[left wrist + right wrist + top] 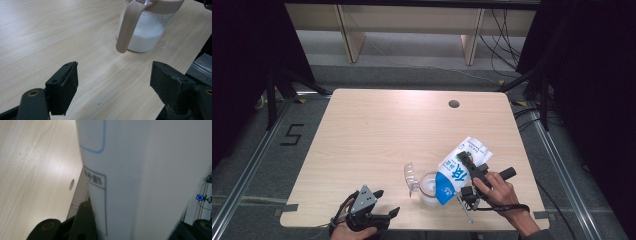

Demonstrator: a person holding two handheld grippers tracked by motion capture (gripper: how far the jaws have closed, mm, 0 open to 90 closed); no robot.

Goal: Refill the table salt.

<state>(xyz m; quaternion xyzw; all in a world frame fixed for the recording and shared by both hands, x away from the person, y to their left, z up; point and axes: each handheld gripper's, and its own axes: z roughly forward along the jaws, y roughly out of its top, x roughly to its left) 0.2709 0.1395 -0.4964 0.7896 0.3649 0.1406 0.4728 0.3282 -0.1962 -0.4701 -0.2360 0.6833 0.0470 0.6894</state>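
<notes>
A white and blue carton (460,167) hangs tilted, its blue end down over the mouth of a clear pitcher (428,189). My right gripper (473,172) is shut on the carton's sides. In the right gripper view the carton (140,175) sits between the jaws of my right gripper (135,230). The pitcher (146,32) has a beige rim and handle (127,27) and holds white liquid in its lower part. Its clear lid flap (410,177) stands open to the left. My left gripper (387,202) rests at the table's front left, open and empty (113,87), pointing toward the pitcher.
The light wooden table (377,130) has a round cable hole (454,104) near its far right. The front edge runs just under both hands. Black curtains and metal floor rails flank the table.
</notes>
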